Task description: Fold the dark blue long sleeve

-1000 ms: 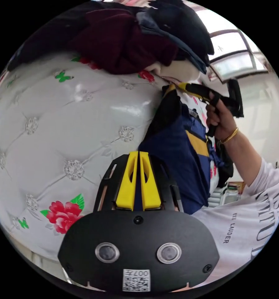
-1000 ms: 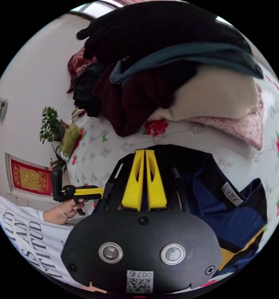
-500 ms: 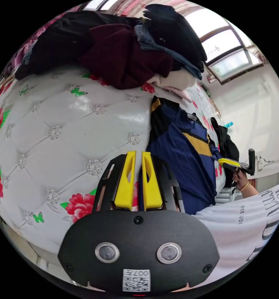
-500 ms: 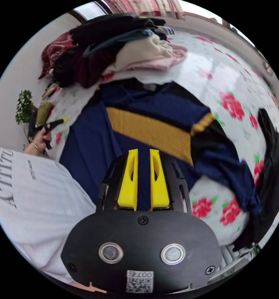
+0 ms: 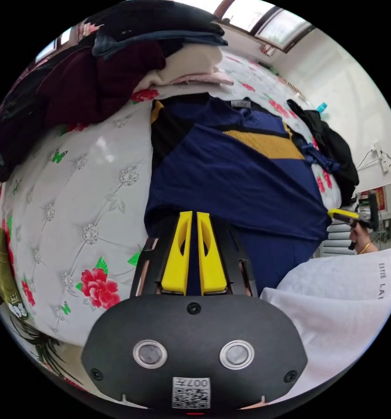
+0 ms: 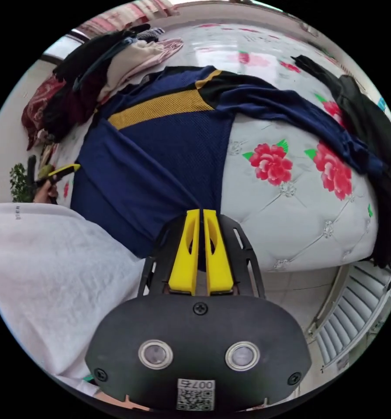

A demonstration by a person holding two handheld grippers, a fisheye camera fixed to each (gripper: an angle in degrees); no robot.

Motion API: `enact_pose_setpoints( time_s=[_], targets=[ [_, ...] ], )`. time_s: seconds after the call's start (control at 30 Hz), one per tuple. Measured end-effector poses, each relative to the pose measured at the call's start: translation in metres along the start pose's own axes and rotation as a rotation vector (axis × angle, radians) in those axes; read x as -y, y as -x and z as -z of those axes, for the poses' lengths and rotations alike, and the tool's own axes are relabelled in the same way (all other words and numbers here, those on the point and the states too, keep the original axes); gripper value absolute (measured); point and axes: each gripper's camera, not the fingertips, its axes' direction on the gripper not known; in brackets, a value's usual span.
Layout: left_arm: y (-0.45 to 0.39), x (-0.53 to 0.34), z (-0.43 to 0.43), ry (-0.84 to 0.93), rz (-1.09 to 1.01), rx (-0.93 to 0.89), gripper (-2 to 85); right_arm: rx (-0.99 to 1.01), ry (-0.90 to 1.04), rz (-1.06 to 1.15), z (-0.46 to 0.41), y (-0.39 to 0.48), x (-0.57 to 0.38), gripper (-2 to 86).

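The dark blue long sleeve shirt (image 5: pixel 239 183) with a yellow chest band lies spread flat on a white flowered mattress (image 5: pixel 81 192), collar at the far end. My left gripper (image 5: pixel 191 218) is shut on its near hem at one corner. In the right gripper view the same shirt (image 6: pixel 160 152) lies front up, and one sleeve (image 6: pixel 291 109) stretches out sideways over the mattress (image 6: pixel 300 227). My right gripper (image 6: pixel 199 214) is shut on the hem's other corner at the mattress edge. Each view catches the other gripper at its side: the right one (image 5: pixel 348 214), the left one (image 6: pixel 60 171).
A pile of dark, maroon and cream clothes (image 5: pixel 116 65) (image 6: pixel 95 74) sits beyond the collar. A black garment (image 5: pixel 330 144) (image 6: pixel 370 126) lies past the outstretched sleeve. The person's white top (image 5: pixel 335 297) (image 6: pixel 42 270) is close by. A slatted white frame (image 6: pixel 357 305) stands beside the bed.
Both grippers held the shirt's collar end, opened to let it drop on the mattress, then came back to the near hem and shut on it.
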Motion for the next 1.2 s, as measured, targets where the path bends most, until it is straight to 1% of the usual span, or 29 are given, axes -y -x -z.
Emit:
enact_pose_setpoints(
  time_s=[0.07,0.13,0.2,0.23,0.3,0.33,0.4,0.43,0.5,0.57,0.63,0.73,0.83,0.93,1.03,1.1,1.2],
  targets=[
    [-0.008,-0.005,0.002,0.016,0.022,0.018,-0.3,0.076,0.013,-0.04,0.013,-0.026,-0.002,3.3],
    [-0.012,-0.009,0.01,0.003,0.056,0.008,-0.5,0.088,-0.073,-0.078,0.04,-0.055,-0.004,4.4],
    [-0.014,-0.014,0.017,-0.004,0.098,-0.008,-0.6,0.073,-0.259,-0.247,0.085,-0.117,-0.006,5.8],
    [-0.016,-0.017,0.022,-0.001,0.124,-0.013,-0.7,0.076,-0.303,-0.298,0.096,-0.136,-0.006,6.1],
    [-0.02,-0.021,0.03,0.002,0.154,-0.008,-0.8,0.078,-0.448,-0.5,0.129,-0.214,-0.009,7.1],
    [-0.024,-0.024,0.035,0.005,0.173,-0.003,-0.8,0.078,-0.472,-0.545,0.135,-0.234,-0.009,7.2],
    [-0.03,-0.029,0.042,0.013,0.203,-0.002,-0.9,0.063,-0.526,-0.711,0.154,-0.304,-0.011,7.3],
    [-0.033,-0.032,0.045,0.02,0.228,-0.006,-0.9,0.063,-0.54,-0.748,0.157,-0.319,-0.012,7.3],
    [-0.039,-0.038,0.049,0.032,0.267,-0.021,-0.9,0.096,-0.598,-0.871,0.168,-0.37,-0.017,7.3],
    [-0.045,-0.044,0.053,0.033,0.307,-0.032,-1.0,0.116,-0.647,-0.915,0.177,-0.397,-0.02,7.3],
    [-0.054,-0.05,0.06,0.028,0.345,-0.05,-1.0,0.104,-0.647,-0.944,0.183,-0.418,-0.019,7.1],
    [-0.066,-0.056,0.066,0.039,0.359,-0.046,-1.0,0.112,-0.599,-0.94,0.185,-0.44,-0.013,5.6],
    [-0.078,-0.061,0.071,0.051,0.359,-0.044,-0.9,0.045,-0.574,-0.92,0.2,-0.435,-0.01,2.7],
    [-0.088,-0.068,0.082,0.028,0.355,-0.054,-0.9,0.093,-0.711,-0.774,0.245,-0.404,-0.012,1.2],
    [-0.097,-0.077,0.094,0.001,0.337,-0.053,-0.9,0.187,-0.894,-0.582,0.312,-0.356,-0.02,0.6],
    [-0.101,-0.085,0.103,-0.021,0.324,-0.053,-1.0,0.253,-1.043,-0.362,0.371,-0.309,-0.026,0.3],
    [-0.105,-0.103,0.117,-0.065,0.318,-0.059,-1.0,0.218,-1.111,-0.228,0.419,-0.26,-0.031,0.2]
  ],
)
